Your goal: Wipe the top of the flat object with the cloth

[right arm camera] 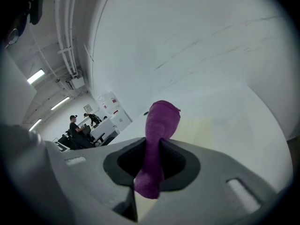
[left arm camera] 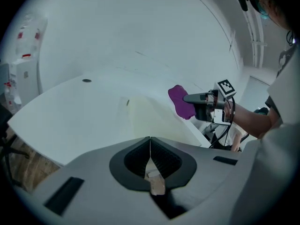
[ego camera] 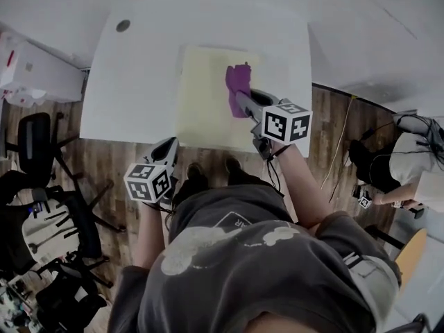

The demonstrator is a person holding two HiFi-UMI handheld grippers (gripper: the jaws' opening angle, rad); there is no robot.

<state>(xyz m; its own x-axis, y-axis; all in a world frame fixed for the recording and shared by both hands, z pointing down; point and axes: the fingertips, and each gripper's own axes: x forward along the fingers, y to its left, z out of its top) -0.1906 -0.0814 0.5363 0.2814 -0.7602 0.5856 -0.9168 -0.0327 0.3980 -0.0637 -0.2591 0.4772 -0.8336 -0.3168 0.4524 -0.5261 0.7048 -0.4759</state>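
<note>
Right gripper (right arm camera: 153,150) jaws clamped on cloth (right arm camera: 162,121), over yellow board (ego camera: 201,99); left gripper (left arm camera: 150,146) jaws together.

Head view: above the person, steeply down on the white counter (ego camera: 139,82), left gripper (ego camera: 168,144) and right gripper (ego camera: 243,101) in frame. Left gripper view — low at the counter's near edge, facing across it, right gripper at its right. Right gripper view — close over the counter top. All three share the counter.
</note>
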